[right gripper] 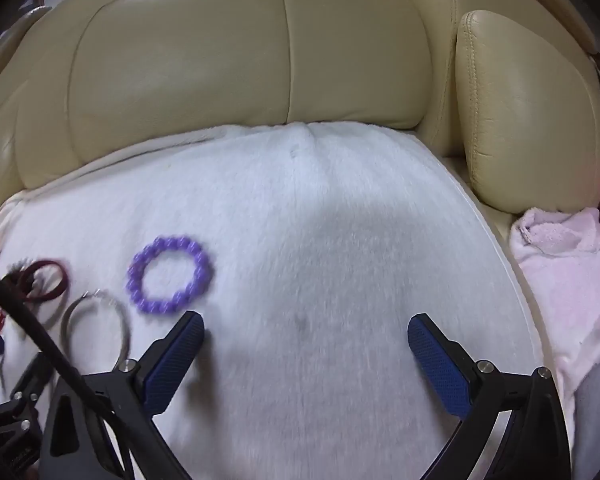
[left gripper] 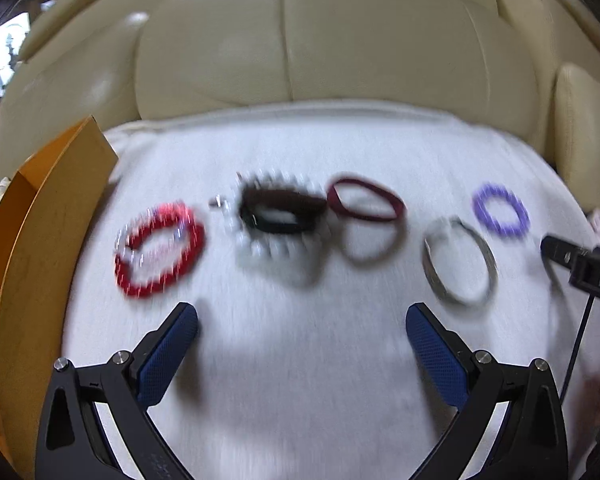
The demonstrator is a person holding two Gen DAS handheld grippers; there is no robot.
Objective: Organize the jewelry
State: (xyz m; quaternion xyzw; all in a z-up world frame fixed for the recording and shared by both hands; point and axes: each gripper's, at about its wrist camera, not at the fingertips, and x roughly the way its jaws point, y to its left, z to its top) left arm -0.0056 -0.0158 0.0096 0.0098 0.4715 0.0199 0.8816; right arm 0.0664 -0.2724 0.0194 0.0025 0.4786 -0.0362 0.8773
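Observation:
Several bracelets lie in a row on a white furry cloth (left gripper: pixel 300 360). From the left: a red beaded bracelet (left gripper: pixel 160 250), a white pearl one with a dark band on it (left gripper: pixel 280 216), a maroon bangle (left gripper: pixel 366 200), a silver bangle (left gripper: pixel 460 262) and a purple beaded bracelet (left gripper: pixel 500 210). My left gripper (left gripper: pixel 302 320) hangs open above the cloth, nearer than the row, with nothing between its blue pads. My right gripper (right gripper: pixel 306 330) is open too, over bare cloth to the right of the purple bracelet (right gripper: pixel 170 276) and silver bangle (right gripper: pixel 94 320).
An orange-yellow box (left gripper: pixel 40 240) stands at the cloth's left edge. The cloth lies on a cream leather sofa (right gripper: pixel 240 60) with an armrest (right gripper: pixel 532 112) at the right. A pink towel (right gripper: pixel 568 256) lies beyond the right edge. A black cable (right gripper: pixel 40 328) crosses the right wrist view.

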